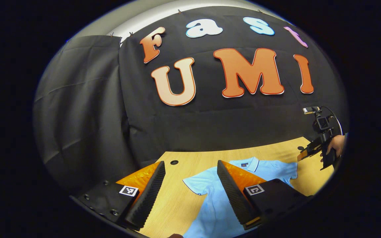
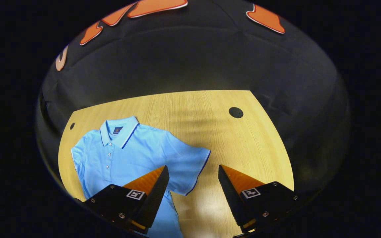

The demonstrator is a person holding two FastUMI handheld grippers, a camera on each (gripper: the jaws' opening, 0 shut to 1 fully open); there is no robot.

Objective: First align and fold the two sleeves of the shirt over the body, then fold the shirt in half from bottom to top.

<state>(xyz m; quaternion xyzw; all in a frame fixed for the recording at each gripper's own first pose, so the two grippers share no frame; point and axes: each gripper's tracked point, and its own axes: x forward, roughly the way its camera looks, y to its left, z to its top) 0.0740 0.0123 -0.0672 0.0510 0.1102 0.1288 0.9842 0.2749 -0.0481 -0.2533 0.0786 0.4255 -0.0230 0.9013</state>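
A light blue polo shirt [image 2: 127, 152] lies flat and face up on the wooden table [image 2: 210, 112], collar toward the far wall, both short sleeves spread out. In the right gripper view my right gripper [image 2: 193, 169] hovers open above the shirt's sleeve [image 2: 190, 162], nothing between its fingers. In the left gripper view my left gripper [image 1: 190, 165] is open above the other sleeve [image 1: 197, 185] of the shirt [image 1: 217, 201]. The right gripper [image 1: 304, 153], held by a hand [image 1: 337, 145], appears at the far right there.
The table [image 1: 190, 158] has round cable holes [image 2: 235, 112] near its far corners [image 1: 174, 162]. Black cloth walls close in the back and sides. Bare wood stretches right of the shirt in the right gripper view.
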